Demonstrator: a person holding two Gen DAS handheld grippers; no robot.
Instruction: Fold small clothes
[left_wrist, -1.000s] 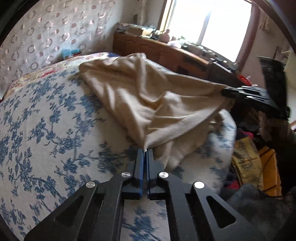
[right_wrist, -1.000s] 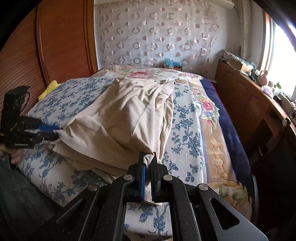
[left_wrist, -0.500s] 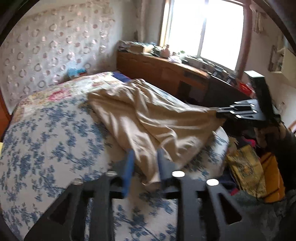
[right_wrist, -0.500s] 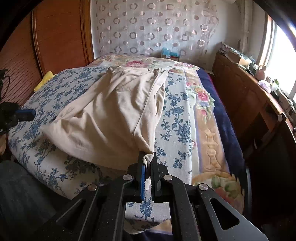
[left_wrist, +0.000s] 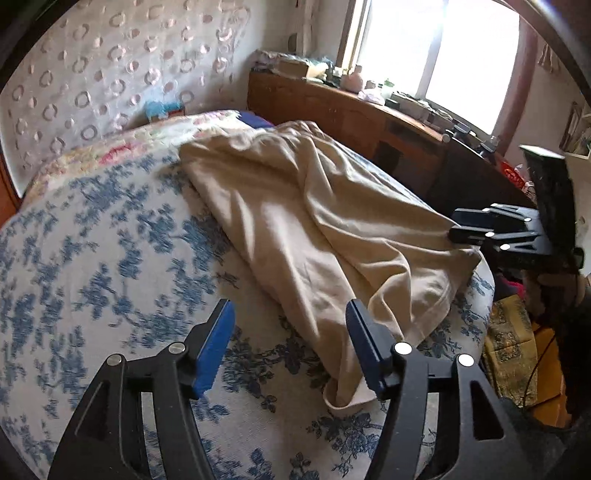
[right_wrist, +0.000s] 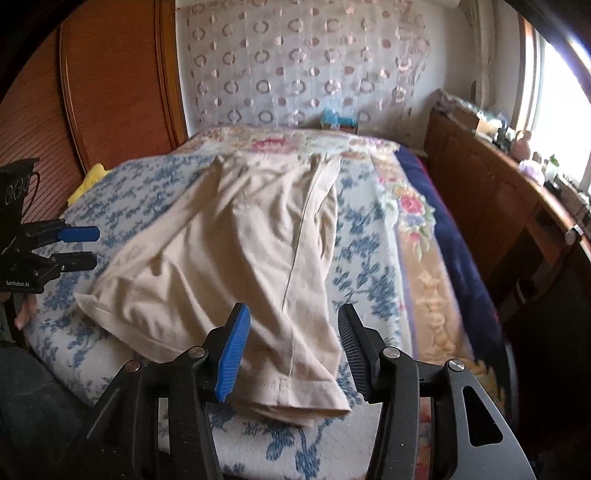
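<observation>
Nearest me, my right gripper (right_wrist: 291, 347) has just been opening; its jaws stand apart astride the trouser hem (right_wrist: 295, 398), pressing nothing. My left gripper (left_wrist: 290, 347) has likewise been opening and holds nothing, the other hem corner (left_wrist: 343, 398) lying just inside its right pad. Both let go, I judge, so the beige trousers (right_wrist: 236, 251) lie flat along the bed (right_wrist: 369, 236) for folding.

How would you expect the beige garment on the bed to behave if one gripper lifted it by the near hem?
The beige garment would probably sag and drape: it lies in soft wrinkles on the floral bedspread. It seems light, thin cloth, so one pinch should lift it. Its layers may slide apart, since the hem shows stacked folds.
</observation>
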